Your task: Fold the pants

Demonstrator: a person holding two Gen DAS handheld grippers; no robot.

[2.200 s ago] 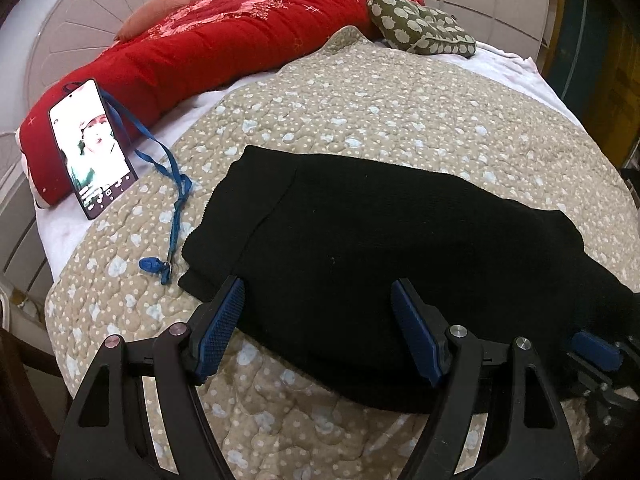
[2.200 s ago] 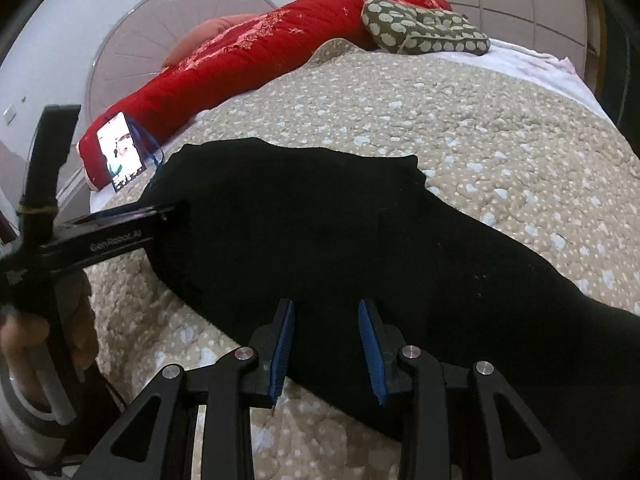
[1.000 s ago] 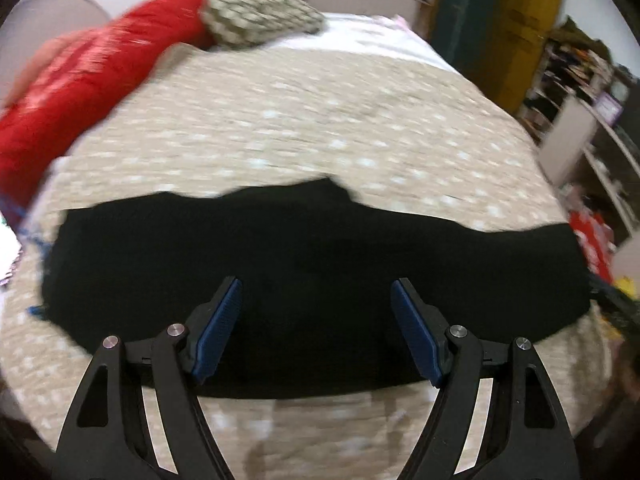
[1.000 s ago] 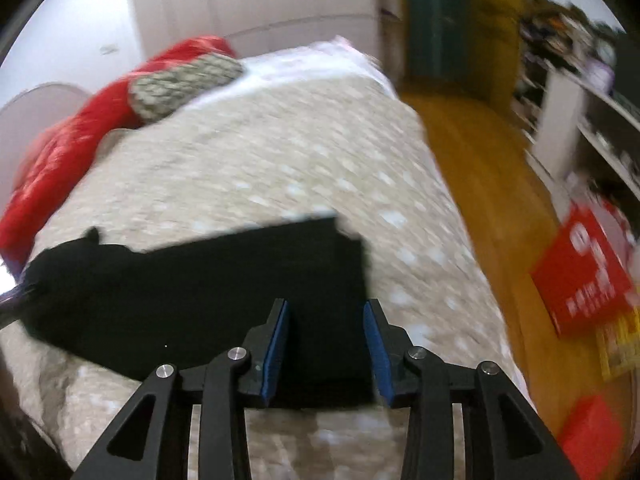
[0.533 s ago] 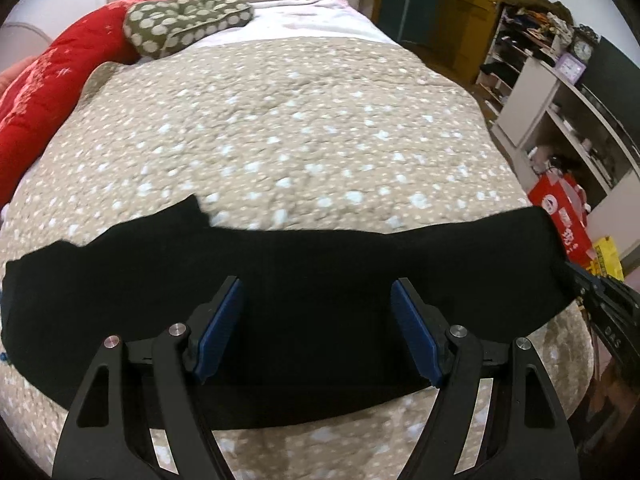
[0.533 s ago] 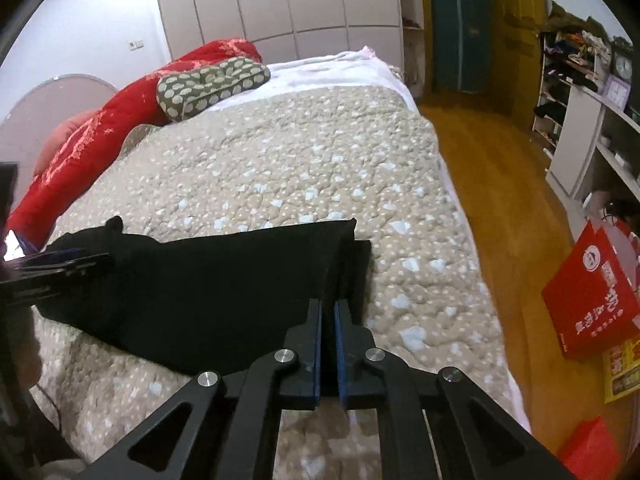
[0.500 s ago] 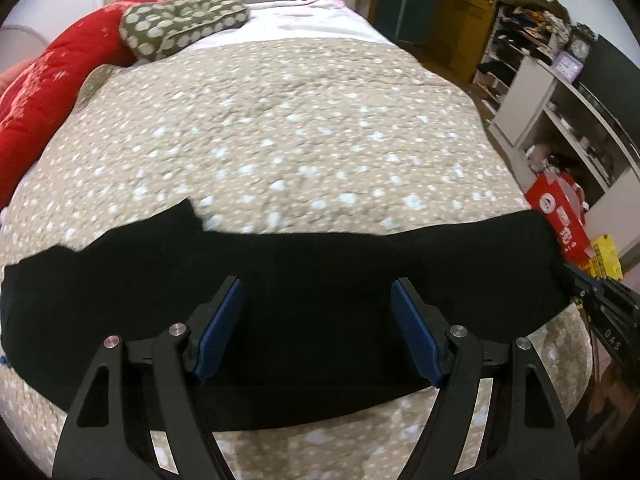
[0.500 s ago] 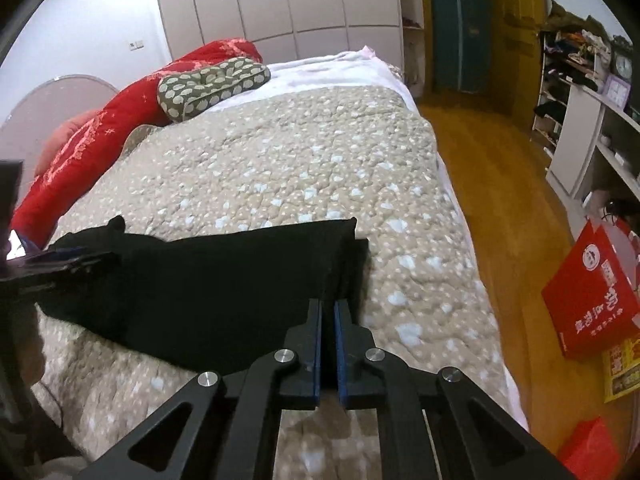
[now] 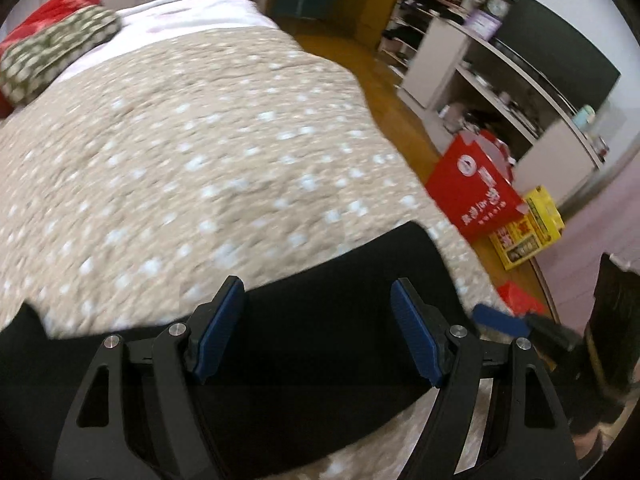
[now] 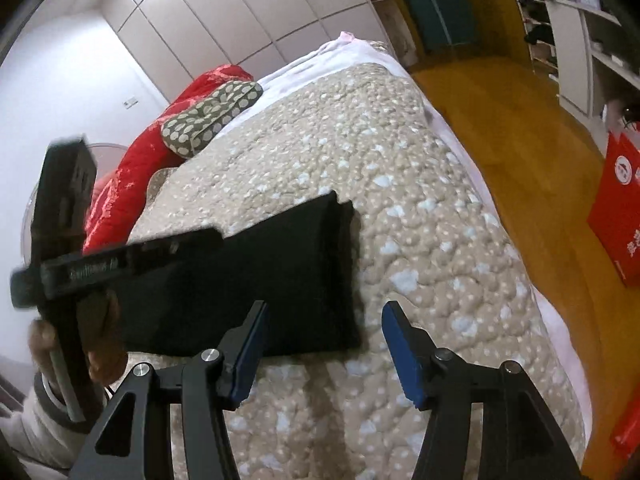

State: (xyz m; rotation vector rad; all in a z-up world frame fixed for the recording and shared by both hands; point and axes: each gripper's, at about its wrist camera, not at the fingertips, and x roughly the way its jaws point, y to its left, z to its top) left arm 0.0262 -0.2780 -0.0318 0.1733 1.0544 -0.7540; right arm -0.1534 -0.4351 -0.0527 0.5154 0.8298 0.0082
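One pair of black pants point(image 10: 256, 280), laid flat in a long strip along the near edge of the bed; in the right wrist view its squared leg end lies at centre, with a second layer showing as a narrow band along that end. In the left wrist view the pants point(image 9: 312, 344) run from 9 o'clock to about 3 o'clock under the camera.

Left tool point(image 9: 316, 328): blue-padded fingers spread wide, hovering over the pants near the leg end, nothing between them. In the right wrist view its black body crosses the pants at 9 o'clock, with the holder's hand point(image 10: 44, 344) below it.

Right tool point(image 10: 324, 348): fingers spread wide, empty, set over the bottom corner of the leg end; the left finger overlaps the fabric in the picture, the right finger lies over bare quilt. Whether either touches cannot be told.

Quilt point(image 10: 420, 240): beige with white spots, covering the bed.

Pillow point(image 10: 212, 118), olive with pale dots, at 11 o'clock, resting against a red blanket point(image 10: 132, 172).

Red bag point(image 9: 472, 196) and yellow box point(image 9: 528, 228) on the wooden floor at 3 o'clock, below white shelves point(image 9: 504, 76).
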